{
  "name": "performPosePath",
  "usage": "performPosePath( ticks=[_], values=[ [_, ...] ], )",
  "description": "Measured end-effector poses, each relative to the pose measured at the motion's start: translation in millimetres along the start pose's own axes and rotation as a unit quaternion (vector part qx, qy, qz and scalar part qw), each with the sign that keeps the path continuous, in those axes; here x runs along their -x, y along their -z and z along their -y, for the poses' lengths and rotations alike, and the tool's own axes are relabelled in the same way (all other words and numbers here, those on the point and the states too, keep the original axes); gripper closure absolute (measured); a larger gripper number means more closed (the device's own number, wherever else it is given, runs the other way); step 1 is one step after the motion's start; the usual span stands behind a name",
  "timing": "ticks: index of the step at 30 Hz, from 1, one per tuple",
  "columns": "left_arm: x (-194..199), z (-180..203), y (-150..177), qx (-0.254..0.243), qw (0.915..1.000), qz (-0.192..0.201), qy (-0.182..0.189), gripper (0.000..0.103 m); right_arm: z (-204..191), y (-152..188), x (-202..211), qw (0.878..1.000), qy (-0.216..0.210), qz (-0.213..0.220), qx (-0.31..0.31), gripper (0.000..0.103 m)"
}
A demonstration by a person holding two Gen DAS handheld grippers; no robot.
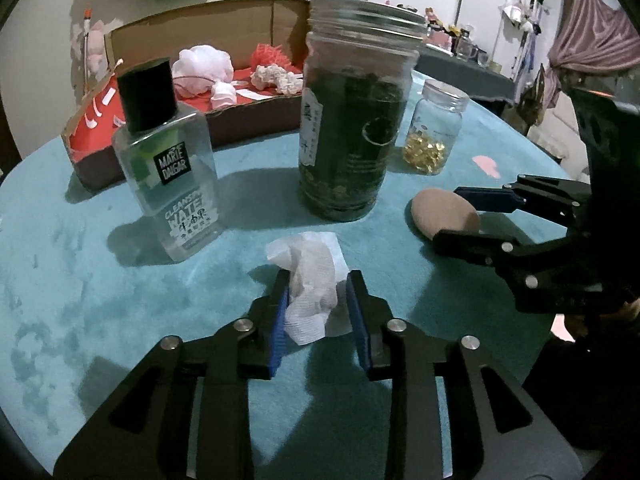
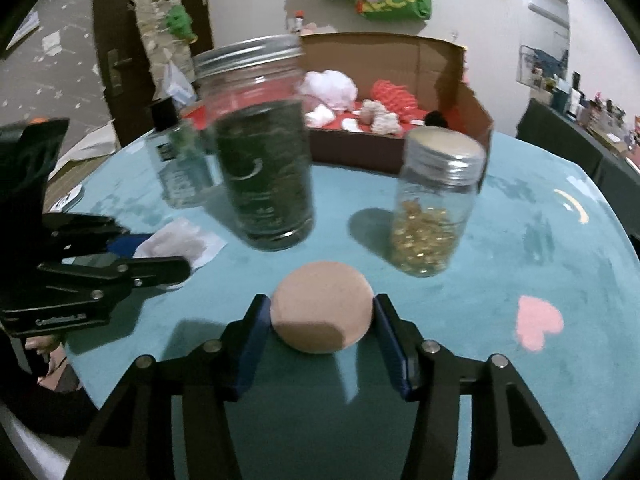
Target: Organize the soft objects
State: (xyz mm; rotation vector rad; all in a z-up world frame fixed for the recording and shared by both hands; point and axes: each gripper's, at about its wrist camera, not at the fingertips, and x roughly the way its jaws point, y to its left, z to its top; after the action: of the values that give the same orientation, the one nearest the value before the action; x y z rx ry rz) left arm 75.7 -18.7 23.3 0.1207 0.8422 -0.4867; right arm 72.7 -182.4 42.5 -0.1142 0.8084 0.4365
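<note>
White crumpled tissue point(image 1: 310, 288) low centre in left wrist view, left gripper point(image 1: 318, 292) spread loosely around it. Beige sponge point(image 2: 322, 307) bottom centre in right view, right gripper point(image 2: 318, 322) touching both sides; best squeezed gently, lifted straight, carried to cardboard box point(image 2: 472, 120).

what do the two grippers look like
Both are matte black linkage frames with silver rivets and blue pads on two fingers. The left gripper bears small white lettering on its body, seen from the right gripper camera. No cables or sleeves show.
</note>
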Motion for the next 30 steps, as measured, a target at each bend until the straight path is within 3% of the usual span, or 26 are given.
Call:
performPosePath(
  ticks=[2, 3, 5, 9, 12, 17, 19, 30],
  values=[
    [-0.2, 2.8, 0.5, -0.003, 1.0, 0.0, 0.0, 0.055, -4.3, 1.4, 0.5, 1.0, 0.001, 0.002, 0.006, 0.045],
    [0.1, 3.1, 0.6, -0.003, 1.0, 0.0, 0.001, 0.038, -5.4, 1.5, 0.8, 1.0, 0.003, 0.004, 0.007, 0.042],
    [2.3, 6.0, 0.8, -0.005, 0.9999, 0.011, -0.005, 0.037, -5.9, 1.7, 1.5, 1.0, 0.002, 0.009, 0.004, 0.037],
    [-2.9, 5.2, -0.6, -0.006, 0.9999, 0.002, -0.016, 0.037, -4.2, 0.8, -1.9, 1.0, 0.008, 0.012, -0.003, 0.036],
    [-5.4, 3.6, -1.9, 0.0, 0.9998, -0.001, -0.021, 0.038, -4.8, 2.3, -4.4, 1.0, 0.012, 0.011, -0.001, 0.044],
    [-6.9, 3.9, -2.9, -0.003, 0.999, -0.001, -0.046, 0.067, -9.0, 3.9, -2.8, 1.0, 0.012, 0.016, 0.012, 0.056],
    [-5.0, 3.8, -4.3, -0.005, 0.9989, 0.002, -0.046, 0.077, -9.2, 4.2, -1.1, 1.0, 0.01, 0.02, 0.011, 0.069],
    [3.9, 1.1, -5.6, -0.005, 0.9991, 0.008, -0.042, 0.084, -10.9, 3.2, 5.3, 1.0, 0.001, 0.023, 0.012, 0.08]
  ],
)
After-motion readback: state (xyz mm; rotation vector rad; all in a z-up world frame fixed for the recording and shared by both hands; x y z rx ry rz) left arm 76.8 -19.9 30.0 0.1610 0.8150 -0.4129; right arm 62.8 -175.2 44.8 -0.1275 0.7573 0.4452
